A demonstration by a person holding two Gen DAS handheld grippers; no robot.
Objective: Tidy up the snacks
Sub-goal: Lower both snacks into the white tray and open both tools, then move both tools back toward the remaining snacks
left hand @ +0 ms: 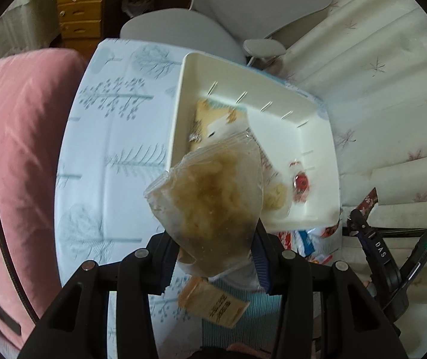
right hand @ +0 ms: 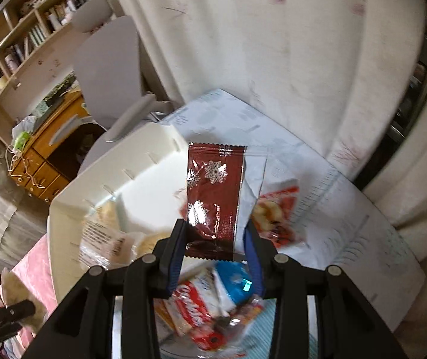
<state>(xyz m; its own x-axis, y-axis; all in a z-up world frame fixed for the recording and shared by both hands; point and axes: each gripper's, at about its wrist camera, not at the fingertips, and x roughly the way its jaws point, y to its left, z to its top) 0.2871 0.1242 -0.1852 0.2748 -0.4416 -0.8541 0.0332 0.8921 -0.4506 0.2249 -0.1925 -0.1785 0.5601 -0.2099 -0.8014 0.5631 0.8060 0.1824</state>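
My left gripper [left hand: 213, 248] is shut on a clear packet with a beige pastry [left hand: 210, 200], held up in front of the white tray [left hand: 321, 140]. The tray holds a few snack packets, one with a red print [left hand: 300, 185]. My right gripper [right hand: 213, 239] holds a dark red snowflake wrapper [right hand: 213, 197] upright by its lower end, next to the white tray [right hand: 72, 206]. The right gripper with the red wrapper also shows in the left wrist view [left hand: 366, 209]. A pile of red, white and blue snack packets [right hand: 210, 296] lies under the right gripper.
The tray and snacks lie on a white tablecloth with a pale blue tree print [left hand: 111, 155]. A pink cushion [left hand: 19, 137] is to the left, a grey chair [left hand: 258, 3] behind the table, a cream curtain [right hand: 288, 53] to the right, a wooden drawer unit [right hand: 45, 167] beyond.
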